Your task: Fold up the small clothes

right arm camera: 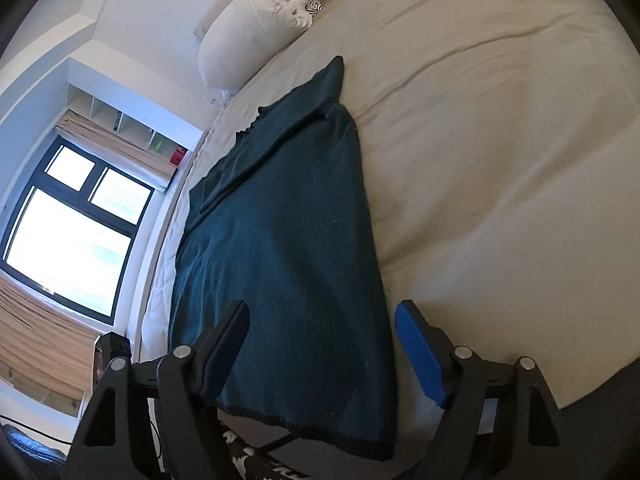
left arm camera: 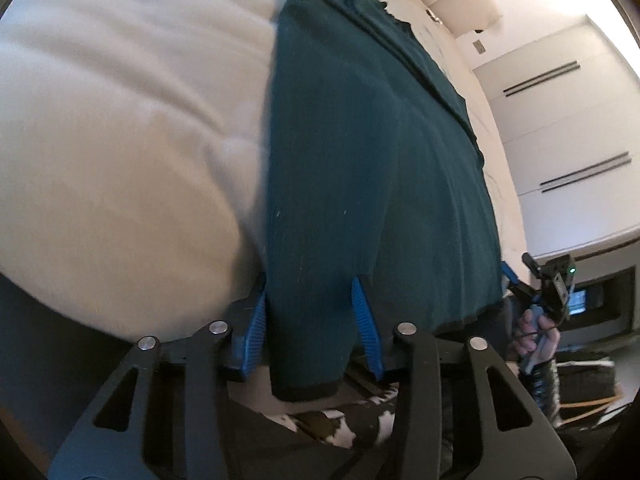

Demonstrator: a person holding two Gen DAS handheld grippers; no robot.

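A bedroom with pale walls is seen, a black-framed window (right arm camera: 72,236) lying to the left of the right gripper and a white pillow (right arm camera: 244,32) far ahead of it. A bed (right arm camera: 500,160) covered by a cream sheet fills most of both views. A dark teal knitted garment (right arm camera: 280,240) is spread flat on the bed, its dark-trimmed hem hanging over the near edge, directly ahead of both grippers. The left gripper (left arm camera: 310,312) is held spread, a hanging corner of the garment lying between its blue fingers (left arm camera: 366,324) without being pinched. The right gripper (right arm camera: 324,352) is likewise released, its fingers set wide on either side of the garment's hem.
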